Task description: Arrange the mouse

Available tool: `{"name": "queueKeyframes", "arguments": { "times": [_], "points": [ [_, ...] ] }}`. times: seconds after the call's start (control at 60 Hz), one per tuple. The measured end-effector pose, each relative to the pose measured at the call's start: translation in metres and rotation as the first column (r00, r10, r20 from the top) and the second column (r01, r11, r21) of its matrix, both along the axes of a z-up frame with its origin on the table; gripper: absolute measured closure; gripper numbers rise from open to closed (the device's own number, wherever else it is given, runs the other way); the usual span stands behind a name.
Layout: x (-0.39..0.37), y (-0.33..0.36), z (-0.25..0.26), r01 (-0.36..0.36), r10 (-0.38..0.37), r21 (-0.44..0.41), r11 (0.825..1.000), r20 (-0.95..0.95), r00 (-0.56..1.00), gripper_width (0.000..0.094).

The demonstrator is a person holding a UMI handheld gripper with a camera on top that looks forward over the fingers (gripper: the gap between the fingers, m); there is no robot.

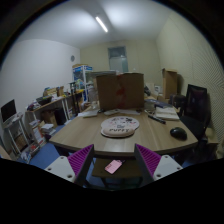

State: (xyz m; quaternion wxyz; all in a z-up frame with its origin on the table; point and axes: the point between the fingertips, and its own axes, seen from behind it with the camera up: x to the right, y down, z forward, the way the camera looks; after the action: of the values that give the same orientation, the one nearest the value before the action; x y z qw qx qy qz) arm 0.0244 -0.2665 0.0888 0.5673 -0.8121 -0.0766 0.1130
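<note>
The wooden table (100, 135) fills the room's middle, with a cardboard box (120, 90) at its far side. The mouse (178, 132) sits well beyond the fingers, toward the right edge. This looks like the approach: the gripper (112, 160), held back and level, wide open and empty, must swing right.

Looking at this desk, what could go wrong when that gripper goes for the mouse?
The open gripper is far from the black computer mouse, which lies off to one side near the round wooden table's edge; a clumsy approach might nudge it off. The white patterned round mat and the small pink note lie nearer the fingers and could get brushed. The mouse is dark and low, so it may be easy to misjudge.
</note>
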Motion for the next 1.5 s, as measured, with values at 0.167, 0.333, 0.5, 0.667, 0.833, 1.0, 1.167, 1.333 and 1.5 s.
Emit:
{"name": "queueKeyframes", "arguments": {
  "times": [0.167, 0.333, 0.5, 0.667, 0.833, 1.0, 1.167, 1.333, 1.5],
  "points": [
    [0.034, 0.011, -0.003, 0.06, -0.06, -0.004, 0.998, -0.004, 0.998, 0.0117],
    [0.107, 0.023, -0.014, 0.169, -0.169, -0.008, 0.986, 0.005, 0.986, 0.012],
    [0.207, 0.059, -0.038, 0.286, -0.285, -0.014, 0.958, 0.041, 0.958, 0.0114],
    [0.284, 0.115, -0.08, 0.327, -0.322, -0.039, 0.944, 0.099, 0.941, 0.0121],
    [0.304, 0.163, -0.097, 0.273, -0.27, -0.028, 0.961, 0.091, 0.959, 0.0111],
    [0.308, 0.202, -0.096, 0.256, -0.253, -0.018, 0.967, 0.092, 0.963, 0.0098],
    [0.309, 0.242, -0.097, 0.288, -0.286, -0.012, 0.957, 0.084, 0.954, 0.0153],
    [0.317, 0.256, -0.098, 0.406, -0.406, 0.023, 0.914, 0.103, 0.908, 0.0412],
    [0.316, 0.246, -0.095, 0.483, -0.479, 0.006, 0.876, 0.132, 0.868, 0.0538]
  ]
}}
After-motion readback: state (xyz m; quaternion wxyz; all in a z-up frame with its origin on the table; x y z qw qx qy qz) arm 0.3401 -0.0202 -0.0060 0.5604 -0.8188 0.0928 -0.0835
